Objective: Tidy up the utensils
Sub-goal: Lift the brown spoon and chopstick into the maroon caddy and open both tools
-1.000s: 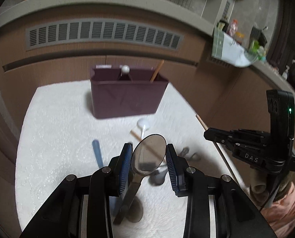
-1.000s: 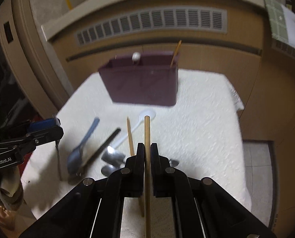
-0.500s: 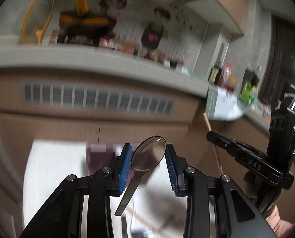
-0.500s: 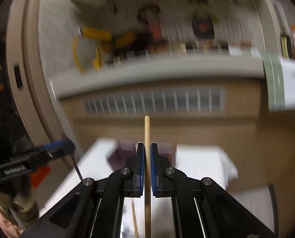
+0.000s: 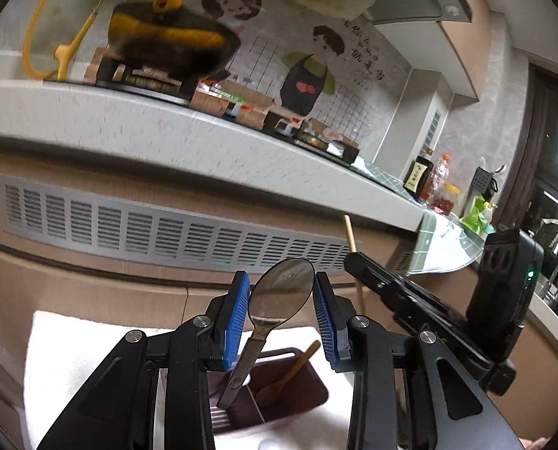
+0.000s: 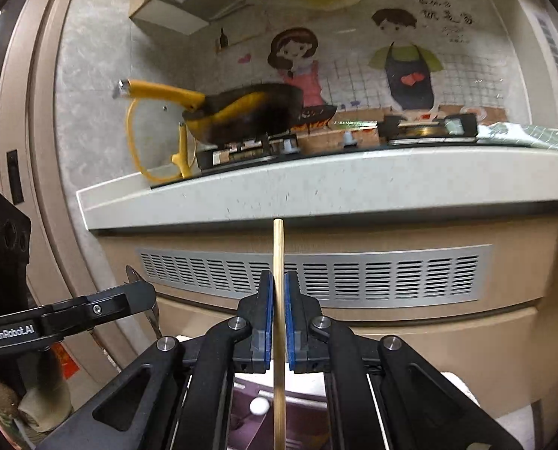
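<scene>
Black gripper (image 5: 280, 303) linkages, silver screws, blue ribbed pads (image 5: 236, 315), "GenRobot.AI" lettering.

A spoon (image 5: 282, 296) stands between the pads of the left gripper (image 5: 282, 313), its handle slanting down over the bin (image 5: 309, 386) below. The bin sits on a cloth (image 5: 72, 352) before a cabinet with a vent (image 5: 166, 236), and a wooden spoon (image 5: 290, 371) leans in its right compartment. A chopstick (image 6: 279, 300) stands upright in the right gripper (image 6: 278, 322), above the bin, with the counter (image 6: 354, 183) and stove (image 6: 248, 150) behind.
</scene>
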{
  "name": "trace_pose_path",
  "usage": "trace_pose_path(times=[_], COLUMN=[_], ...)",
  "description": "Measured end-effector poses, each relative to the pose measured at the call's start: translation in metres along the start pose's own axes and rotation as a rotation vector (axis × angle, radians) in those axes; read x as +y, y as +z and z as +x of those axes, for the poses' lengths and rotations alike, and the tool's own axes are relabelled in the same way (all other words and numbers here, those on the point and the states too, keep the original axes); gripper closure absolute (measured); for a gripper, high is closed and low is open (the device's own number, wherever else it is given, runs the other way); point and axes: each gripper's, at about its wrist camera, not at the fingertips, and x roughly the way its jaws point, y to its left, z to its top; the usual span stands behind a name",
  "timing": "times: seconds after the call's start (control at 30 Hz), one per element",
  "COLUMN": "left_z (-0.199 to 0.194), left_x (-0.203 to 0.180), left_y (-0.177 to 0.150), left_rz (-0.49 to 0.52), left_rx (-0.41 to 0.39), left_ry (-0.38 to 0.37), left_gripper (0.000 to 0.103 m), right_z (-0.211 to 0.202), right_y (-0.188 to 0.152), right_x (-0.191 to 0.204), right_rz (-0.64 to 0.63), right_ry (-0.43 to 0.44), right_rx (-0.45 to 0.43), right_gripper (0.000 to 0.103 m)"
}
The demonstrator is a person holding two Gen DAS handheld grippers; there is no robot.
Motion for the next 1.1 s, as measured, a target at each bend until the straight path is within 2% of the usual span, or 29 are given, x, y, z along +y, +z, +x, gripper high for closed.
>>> trace_pose_path(times=[0.2,0.4,0.7,0.83,0.93,1.1], left_z=[0.034,0.054,0.063,0.061,0.058,0.053], left_x=[0.028,0.043,0.047,0.046,0.046,0.049], left_y=[-0.017,-0.035,-0.058,-0.064,-0.065,-0.065], left_rz=[-0.045,-0.056,-0.063,-0.065,-0.06,-0.076], left_rx=[0.061,0.108,0.172,0.184,0.181,0.176], left_ry=[-0.001,0.022,0.037,0.037,0.035,0.028], left_gripper=[0.067,0.067,0.067,0.067,0.067,0.067], right_z=[0.044,0.064,0.062,0.056,0.049,0.034], right_y=[-0.022,-0.041,-0.071,-0.067,-0.053,-0.031], right_x=[-0.009,-0.016,-0.033,-0.039,-0.037,-0.016], right_rz=[-0.023,-0.041,-0.044,-0.019,-0.008,-0.046], right_ry=[-0.001,-0.007,-0.025,-0.018,0.003,0.048], right_rx=[0.027,0.046,0.125,0.142,0.114,0.003], right_gripper=[0.097,0.097,0.097,0.097,0.097,0.097])
